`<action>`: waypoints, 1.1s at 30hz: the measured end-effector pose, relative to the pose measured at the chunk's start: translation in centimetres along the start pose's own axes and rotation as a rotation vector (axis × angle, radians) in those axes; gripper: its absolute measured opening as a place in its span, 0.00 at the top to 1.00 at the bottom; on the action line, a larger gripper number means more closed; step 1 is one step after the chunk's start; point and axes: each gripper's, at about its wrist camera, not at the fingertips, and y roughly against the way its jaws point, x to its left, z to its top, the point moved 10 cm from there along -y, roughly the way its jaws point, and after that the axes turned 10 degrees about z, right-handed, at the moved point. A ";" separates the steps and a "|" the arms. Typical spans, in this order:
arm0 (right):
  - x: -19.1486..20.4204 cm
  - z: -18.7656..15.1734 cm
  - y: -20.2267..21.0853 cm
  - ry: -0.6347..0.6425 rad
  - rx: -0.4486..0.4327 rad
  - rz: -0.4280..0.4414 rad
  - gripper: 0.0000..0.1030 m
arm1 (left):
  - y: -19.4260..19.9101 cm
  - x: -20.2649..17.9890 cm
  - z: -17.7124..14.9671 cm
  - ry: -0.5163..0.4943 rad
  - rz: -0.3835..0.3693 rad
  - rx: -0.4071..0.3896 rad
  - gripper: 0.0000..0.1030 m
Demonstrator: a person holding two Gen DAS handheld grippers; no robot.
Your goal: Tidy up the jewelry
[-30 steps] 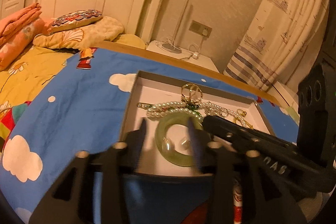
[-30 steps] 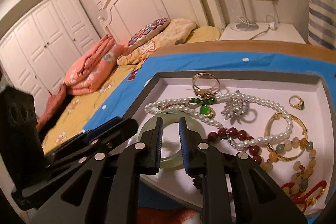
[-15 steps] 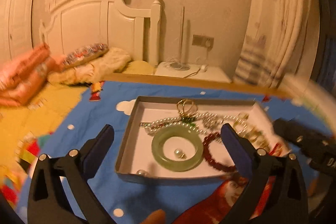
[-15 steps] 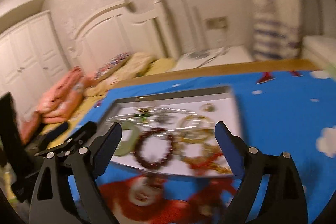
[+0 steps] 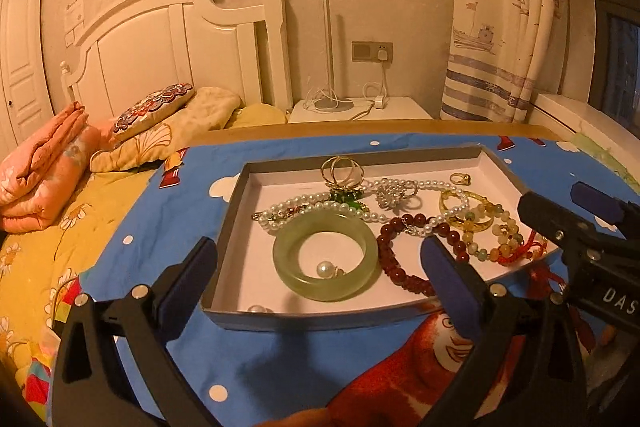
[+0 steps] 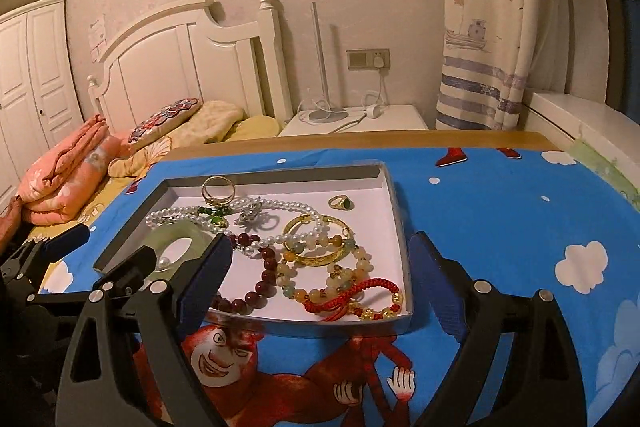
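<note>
The tray [image 5: 230,215] looks like matt card, grey outside and white within. The bangle [image 5: 325,257] is a smooth, glossy, pale green stone or glass; the view cannot settle which. The pearls [image 5: 416,183] shine softly, and the rings [image 5: 342,171] are polished gold-coloured metal. The cloth [image 6: 500,211] is printed matt fabric. The tongs [image 5: 320,275] are matt black plastic with blue ribbed pads [image 5: 448,287].

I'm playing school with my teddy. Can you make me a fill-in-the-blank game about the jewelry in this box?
1. The big ring-shaped bangle is pale ____.
2. A loose white ____ lies inside that bangle.
3. All the jewelry sits in a shallow grey ____ on the blue bedspread.
4. The left gripper and right gripper both have their jaws ____.

Missing words: green; pearl; box; open
</note>
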 end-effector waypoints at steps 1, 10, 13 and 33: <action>0.0 0.0 0.1 0.000 -0.003 -0.004 0.16 | 0.0 0.0 0.0 0.000 0.000 -0.001 0.02; -0.3 -0.2 0.0 -0.014 0.013 -0.009 0.16 | -0.7 1.3 -0.2 0.063 0.015 0.037 0.02; -0.4 -0.3 -0.2 -0.015 0.021 -0.010 0.16 | -0.8 1.8 -0.2 0.083 0.018 0.046 0.02; -0.6 -0.4 -0.4 -0.021 0.030 -0.010 0.16 | -1.2 2.3 -0.6 0.101 0.014 0.069 0.02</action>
